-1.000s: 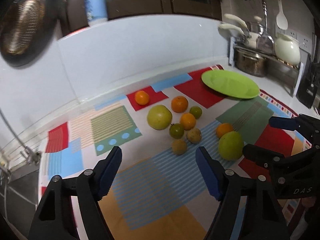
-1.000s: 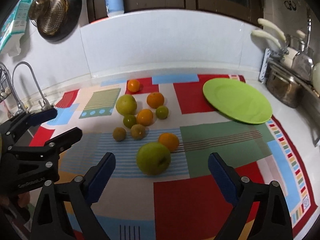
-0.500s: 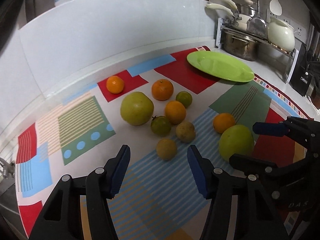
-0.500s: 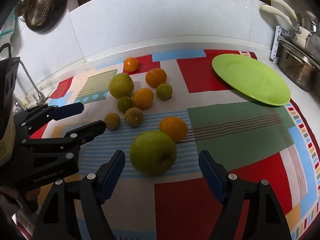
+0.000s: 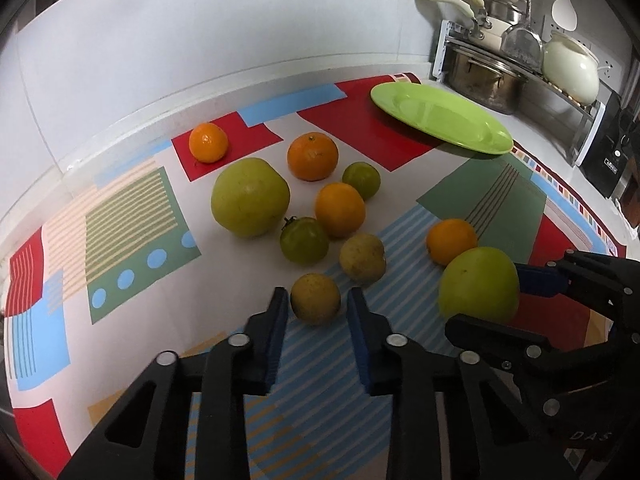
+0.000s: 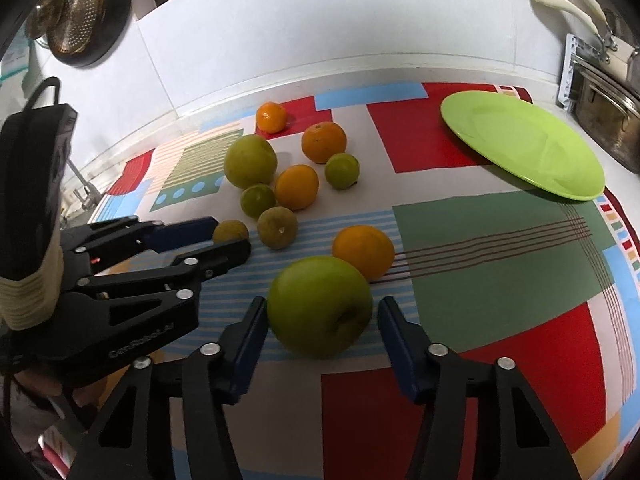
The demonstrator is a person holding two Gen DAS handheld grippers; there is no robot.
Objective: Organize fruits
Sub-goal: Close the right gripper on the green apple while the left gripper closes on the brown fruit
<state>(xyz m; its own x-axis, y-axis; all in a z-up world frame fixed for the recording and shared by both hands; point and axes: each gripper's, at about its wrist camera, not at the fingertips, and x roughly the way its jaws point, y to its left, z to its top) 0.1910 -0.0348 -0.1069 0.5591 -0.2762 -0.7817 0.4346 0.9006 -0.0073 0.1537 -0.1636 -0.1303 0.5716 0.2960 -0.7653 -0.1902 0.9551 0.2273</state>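
Observation:
A small yellow-brown fruit (image 5: 315, 305) lies on the patterned mat (image 5: 132, 216), and my left gripper (image 5: 317, 298) is shut on it with a blue pad on each side. To its right, a big green fruit (image 6: 320, 304) sits between the closing jaws of my right gripper (image 6: 322, 314). The left pad meets its skin; a small gap shows at the right pad. An orange (image 6: 363, 250) touches the fruit's far side. Further back lie another big green fruit (image 5: 250, 196), several oranges and small green fruits. A green plate (image 5: 440, 116) rests at the back right, bare.
A metal rack with pots (image 5: 484, 76) and a white pot (image 5: 570, 68) stands behind the plate, a black appliance (image 5: 608, 160) right of it. A white backsplash (image 5: 200, 40) bounds the far side. A faucet (image 6: 82, 188) and a hanging colander (image 6: 76, 20) are at the left.
Both grippers came down and forward onto the fruit. The left jaws narrowed onto the small yellow-brown fruit. The right jaws narrowed around the big green fruit.

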